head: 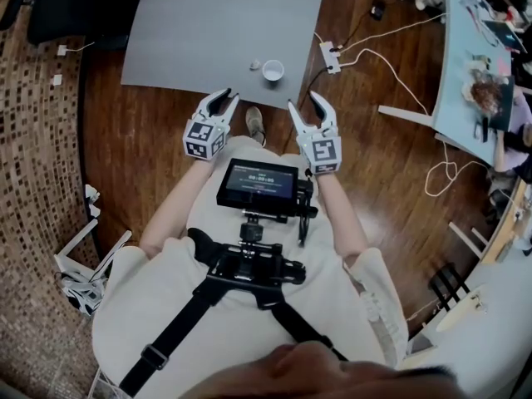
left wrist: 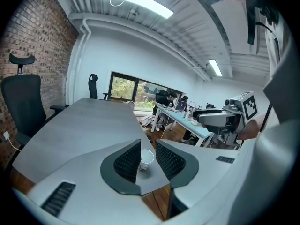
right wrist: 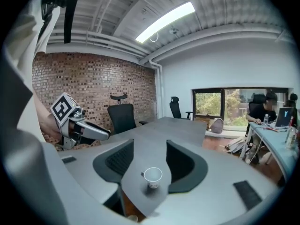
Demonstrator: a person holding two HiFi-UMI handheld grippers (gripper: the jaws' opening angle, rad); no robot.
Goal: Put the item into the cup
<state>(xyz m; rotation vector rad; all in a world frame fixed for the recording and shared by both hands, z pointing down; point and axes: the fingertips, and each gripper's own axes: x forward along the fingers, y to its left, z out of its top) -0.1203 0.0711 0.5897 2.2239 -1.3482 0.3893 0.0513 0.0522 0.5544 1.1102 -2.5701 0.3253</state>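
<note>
Here, nearest the person, the left gripper (head: 224,99) and right gripper (head: 305,102) hang side by side short of the grey table (head: 208,32). Both have their jaws spread apart, with nothing between them and nothing touched. Further out, near the table's front edge, the small white item (head: 255,64) lies just beside the white paper cup (head: 273,71), on its left and not touching it. The item is ahead of the gap between the grippers, and I judge the left one slightly nearer. It is too small to tell a long axis.
</note>
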